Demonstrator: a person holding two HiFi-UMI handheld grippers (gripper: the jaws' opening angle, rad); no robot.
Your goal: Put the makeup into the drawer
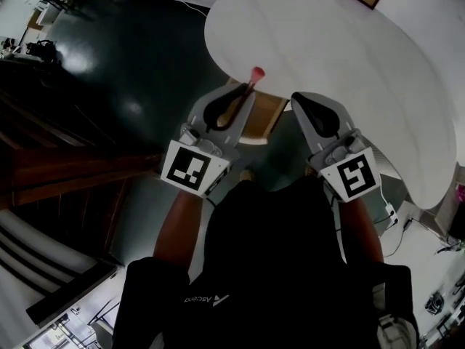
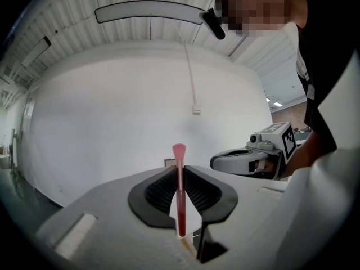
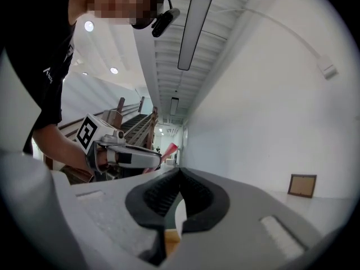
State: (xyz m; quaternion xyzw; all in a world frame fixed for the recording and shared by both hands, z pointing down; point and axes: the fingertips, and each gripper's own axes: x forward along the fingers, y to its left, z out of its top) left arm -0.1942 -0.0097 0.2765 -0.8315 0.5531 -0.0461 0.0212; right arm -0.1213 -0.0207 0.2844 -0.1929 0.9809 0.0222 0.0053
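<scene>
A makeup brush (image 2: pixel 180 196) with a red handle and pink tuft stands upright between the pads of my left gripper (image 2: pixel 180 170), which is shut on it. In the head view the left gripper (image 1: pixel 234 102) is held level in front of the person, and the brush's tuft (image 1: pixel 256 73) pokes out past its tips towards a white round table (image 1: pixel 334 42). My right gripper (image 1: pixel 314 106) is held beside it, a little to the right. Its jaws (image 3: pixel 179 173) meet at the tips with nothing between them. No drawer front is plainly in view.
A wooden piece of furniture (image 1: pixel 265 113) shows below and between the two grippers, by the table's near edge. A dark wooden staircase (image 1: pixel 65 173) runs along the left. A small framed picture (image 3: pixel 302 185) leans at the foot of the white wall.
</scene>
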